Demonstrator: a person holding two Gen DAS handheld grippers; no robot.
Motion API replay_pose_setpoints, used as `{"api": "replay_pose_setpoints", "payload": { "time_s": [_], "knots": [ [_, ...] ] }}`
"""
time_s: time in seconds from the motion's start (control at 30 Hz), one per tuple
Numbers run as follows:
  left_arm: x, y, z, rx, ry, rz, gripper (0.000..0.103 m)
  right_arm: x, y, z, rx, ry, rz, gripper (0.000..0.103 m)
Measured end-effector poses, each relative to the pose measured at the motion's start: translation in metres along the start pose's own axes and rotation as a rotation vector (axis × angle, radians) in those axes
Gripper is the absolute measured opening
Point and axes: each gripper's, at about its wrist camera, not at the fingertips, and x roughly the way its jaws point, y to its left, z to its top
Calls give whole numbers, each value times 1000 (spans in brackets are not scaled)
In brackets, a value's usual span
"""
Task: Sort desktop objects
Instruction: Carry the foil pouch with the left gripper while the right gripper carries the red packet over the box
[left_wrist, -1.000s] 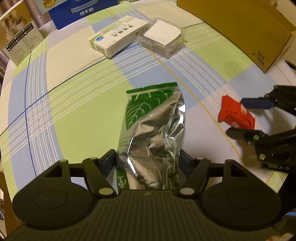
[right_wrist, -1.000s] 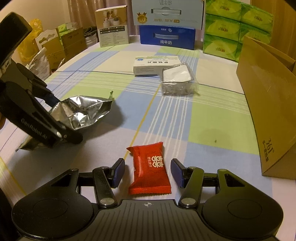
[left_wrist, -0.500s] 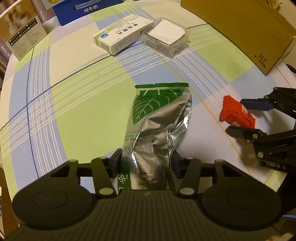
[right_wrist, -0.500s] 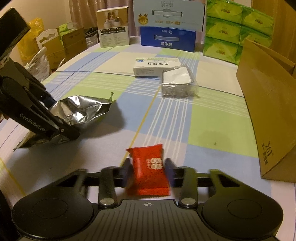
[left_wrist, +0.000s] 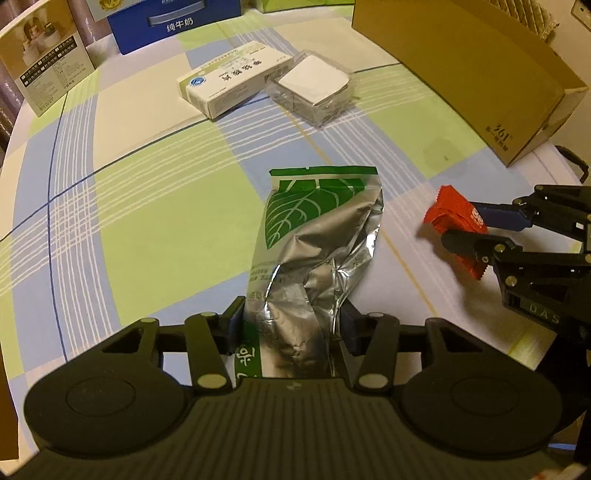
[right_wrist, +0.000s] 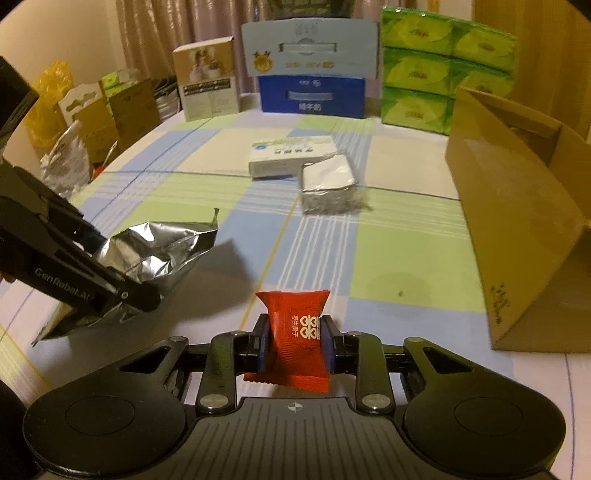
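**A:** Desktop objects, largest first. Item one: cardboard box (right_wrist: 517, 206), open-topped, at 2 o'clock in the right wrist view. Likely the sorting bin, though that is a judgement.

**B:** Item two?

**A:** Foil pouch (left_wrist: 317, 251), silver with a green leaf panel, crumpled. It sits at 12 o'clock from the left gripper (left_wrist: 291, 325), whose jaws are closed narrow on its near end. Far end appears lifted off the tablecloth (left_wrist: 147, 206); a shadow lies beneath it in the right wrist view. Gripped at the end, probably because the flat pouch offers no other edge to pinch.

**B:** Three?

**A:** Medicine carton (left_wrist: 232, 79), white, lying flat at 11 o'clock in the left wrist view, touching the clear plastic case (left_wrist: 314, 86) at 12 o'clock. Both untouched, still to be sorted.

**B:** Smallest?

**A:** Red candy packet (right_wrist: 297, 332), pinched across its width by the right gripper (right_wrist: 295, 341), jaws narrow on it. It seems raised clear of the cloth. Held by the sides, so it can drop straight when released.

**B:** Surroundings?

**A:** At the table's far edge, right wrist view: blue milk carton (right_wrist: 312, 98) at 12 o'clock, green tissue packs (right_wrist: 443, 66) at 1 o'clock, beige box (right_wrist: 208, 79) at 11 o'clock.

**B:** Obstructions?

**A:** The two grippers are near each other. The left one sits at 9 o'clock of the right, so crossing paths toward the box risks a knock. The box's near wall is tall, so each load likely needs lifting over it.
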Motion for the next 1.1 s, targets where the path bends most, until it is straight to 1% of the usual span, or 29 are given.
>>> {"api": "replay_pose_setpoints", "payload": {
  "time_s": [0.4, 0.6, 0.8, 1.1],
  "knots": [
    [-29, -31, 1, -5, -29, 5, 46, -46, -17, 3, 47, -53, -34, 25],
    [-42, -49, 4, -19, -50, -12, 46, -66, -27, 5, 57, -77, -46, 25],
    [-50, -65, 8, -23, -64, -25, 46, -81, -36, 5, 70, -93, -60, 25],
    [-57, -81, 12, -27, -76, -40, 46, -94, -43, 8, 92, -111, -58, 25]
  ]
}}
